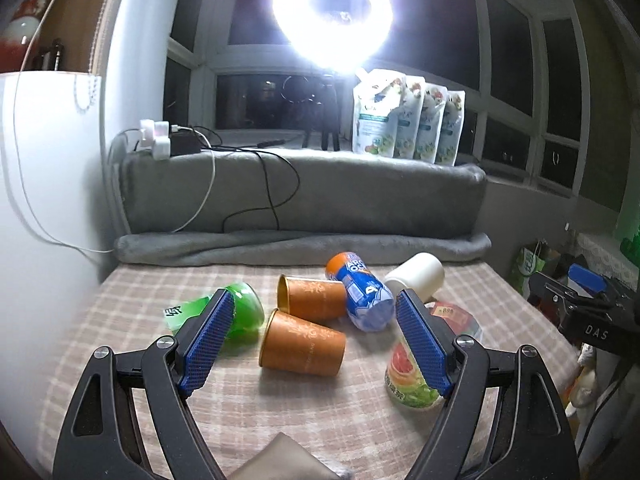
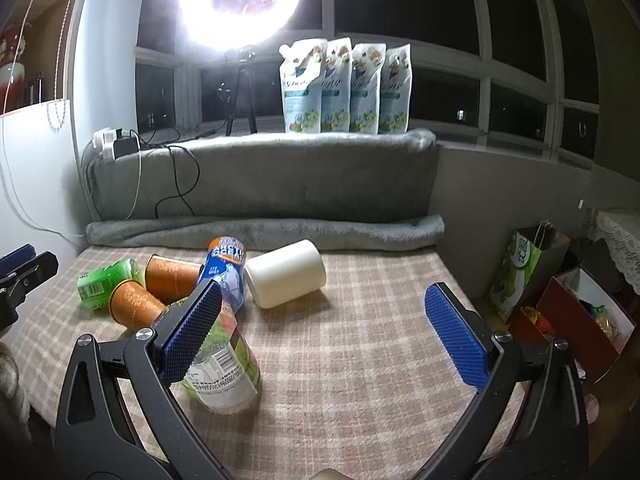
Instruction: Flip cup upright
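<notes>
Two orange paper cups lie on their sides on the checked tablecloth [image 1: 320, 412]: the near cup [image 1: 302, 347] [image 2: 134, 306] and the far cup [image 1: 312, 298] [image 2: 170, 274], touching each other. A white cup [image 1: 416, 276] [image 2: 286, 278] lies on its side behind them. My left gripper [image 1: 314, 322] is open, hovering just short of the orange cups, which sit between its blue pads. My right gripper [image 2: 324, 308] is open above bare cloth, with the white cup a little beyond its fingertips.
A blue-orange bottle [image 1: 360, 292] [image 2: 224, 270], a green container [image 1: 240, 314] [image 2: 106, 280] and a fruit-label bottle [image 1: 408, 376] [image 2: 222, 360] lie among the cups. A grey blanket roll [image 1: 304, 246] borders the far edge. Bags and boxes [image 2: 560, 308] stand right of the table.
</notes>
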Demonstrator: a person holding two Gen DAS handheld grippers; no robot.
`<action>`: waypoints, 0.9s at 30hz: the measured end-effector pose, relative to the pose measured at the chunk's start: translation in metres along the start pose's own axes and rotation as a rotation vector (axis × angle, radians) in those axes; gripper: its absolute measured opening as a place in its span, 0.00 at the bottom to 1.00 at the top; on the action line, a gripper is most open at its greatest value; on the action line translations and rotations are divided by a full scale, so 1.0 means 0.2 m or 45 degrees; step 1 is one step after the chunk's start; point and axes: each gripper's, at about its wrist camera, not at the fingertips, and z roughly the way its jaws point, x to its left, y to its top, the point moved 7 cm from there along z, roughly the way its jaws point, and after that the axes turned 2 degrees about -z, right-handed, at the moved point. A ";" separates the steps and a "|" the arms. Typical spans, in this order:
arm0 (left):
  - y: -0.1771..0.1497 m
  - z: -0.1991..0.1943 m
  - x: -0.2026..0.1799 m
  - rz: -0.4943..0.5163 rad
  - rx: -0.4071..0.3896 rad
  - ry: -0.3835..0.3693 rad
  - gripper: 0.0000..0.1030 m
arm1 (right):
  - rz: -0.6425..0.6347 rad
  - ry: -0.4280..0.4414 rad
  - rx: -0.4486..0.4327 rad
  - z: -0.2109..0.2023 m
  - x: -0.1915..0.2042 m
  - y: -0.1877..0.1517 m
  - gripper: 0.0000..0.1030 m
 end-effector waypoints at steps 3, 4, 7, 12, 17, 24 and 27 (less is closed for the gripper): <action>0.00 -0.01 0.00 -0.001 -0.008 0.002 0.81 | 0.002 -0.011 -0.016 -0.01 0.00 0.01 1.00; 0.00 -0.02 0.00 0.003 -0.011 0.001 0.81 | 0.003 -0.015 -0.020 -0.02 0.00 0.01 1.00; 0.01 -0.04 0.00 0.003 -0.025 -0.003 0.81 | 0.002 -0.029 -0.033 -0.02 -0.01 0.01 1.00; 0.02 -0.05 0.00 -0.012 -0.035 -0.010 0.81 | -0.002 -0.034 -0.042 -0.03 0.00 0.02 1.00; 0.02 -0.06 0.01 -0.027 -0.039 -0.014 0.81 | 0.003 -0.034 -0.039 -0.03 0.00 0.02 1.00; 0.02 -0.07 0.01 -0.029 -0.038 -0.013 0.81 | -0.001 -0.034 -0.040 -0.03 0.00 0.02 1.00; 0.02 -0.06 0.02 -0.031 -0.032 -0.016 0.81 | 0.002 -0.034 -0.039 -0.03 0.00 0.02 1.00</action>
